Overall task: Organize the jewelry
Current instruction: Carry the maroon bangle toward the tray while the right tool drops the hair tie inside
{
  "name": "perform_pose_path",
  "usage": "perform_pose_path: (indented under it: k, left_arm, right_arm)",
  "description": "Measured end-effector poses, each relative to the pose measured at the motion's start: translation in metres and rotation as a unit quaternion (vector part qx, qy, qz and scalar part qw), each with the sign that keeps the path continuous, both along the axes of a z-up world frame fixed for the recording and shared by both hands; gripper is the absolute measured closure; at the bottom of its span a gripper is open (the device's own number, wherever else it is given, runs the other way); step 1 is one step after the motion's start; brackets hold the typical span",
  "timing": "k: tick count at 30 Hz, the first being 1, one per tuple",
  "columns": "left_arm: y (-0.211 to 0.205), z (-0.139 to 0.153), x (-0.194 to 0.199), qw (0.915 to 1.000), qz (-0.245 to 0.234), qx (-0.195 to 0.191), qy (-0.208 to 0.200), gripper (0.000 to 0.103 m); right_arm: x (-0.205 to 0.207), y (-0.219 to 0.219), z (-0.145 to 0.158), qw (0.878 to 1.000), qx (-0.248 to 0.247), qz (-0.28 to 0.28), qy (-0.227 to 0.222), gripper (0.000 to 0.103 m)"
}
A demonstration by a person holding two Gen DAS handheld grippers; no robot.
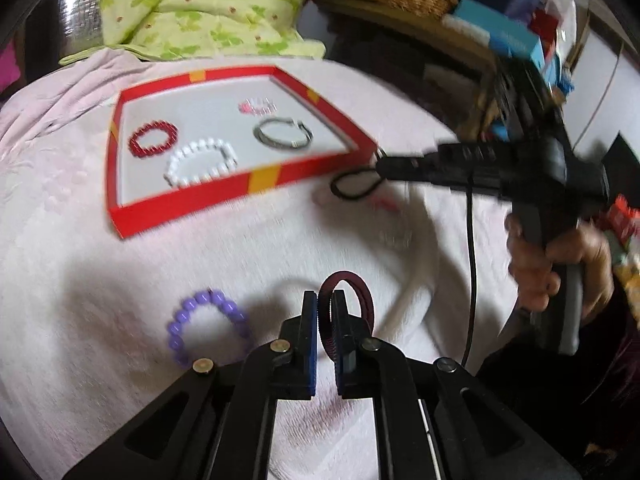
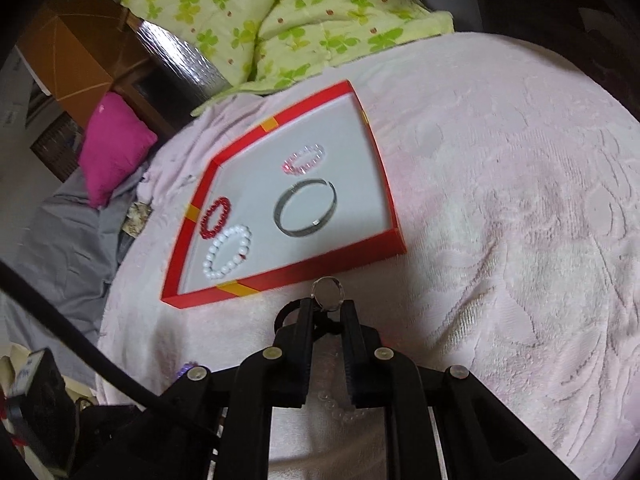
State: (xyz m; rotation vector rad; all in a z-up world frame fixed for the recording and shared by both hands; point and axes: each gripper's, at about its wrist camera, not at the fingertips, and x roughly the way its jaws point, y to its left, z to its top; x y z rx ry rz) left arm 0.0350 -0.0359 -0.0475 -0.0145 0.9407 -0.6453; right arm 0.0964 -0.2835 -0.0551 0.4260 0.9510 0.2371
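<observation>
- The left tongs (image 1: 325, 308) were clamped on a dark maroon ribbed band (image 1: 362, 298), which looped out past the tips to their right.
- A purple beaded bracelet (image 1: 208, 326) lay on the pink textured bedspread (image 1: 80, 280), just left of those tongs.
- The right tongs (image 2: 327, 307) gripped a black cord bracelet with a clear round bead (image 2: 328, 292) at their tips, near the tray's front edge.
- Beyond, the red-rimmed white tray (image 2: 304, 270) held a white pearl bracelet (image 2: 228, 254), a red beaded bracelet (image 2: 216, 218), a silver metal bangle (image 2: 306, 208) and a pink crystal bracelet (image 2: 304, 159).
</observation>
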Motion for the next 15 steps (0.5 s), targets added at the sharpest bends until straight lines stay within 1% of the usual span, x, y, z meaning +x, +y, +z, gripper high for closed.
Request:
perform_pose_path:
  k: [5,8,12,15]
  left_arm:
    - [0.017,0.016,0.014,0.9987,0.04,-0.029,-0.013,0.096]
    - [0.025,0.021,0.027,0.9967,0.067,-0.039,-0.024,0.096]
    - [0.036,0.026,0.042,0.9908,0.115,-0.056,-0.043,0.096]
    - [0.041,0.027,0.049,0.9858,0.15,-0.052,-0.055,0.096]
  right_arm:
    - [-0.006,-0.005,0.012,1.0,0.012,-0.001,-0.029,0.089]
    - [-0.008,-0.007,0.017,0.999,0.016,-0.007,-0.043,0.089]
    - [-0.008,-0.009,0.022,0.998,0.028,-0.023,-0.057,0.089]
    - [-0.005,-0.007,0.026,0.997,0.036,-0.036,-0.066,0.089]
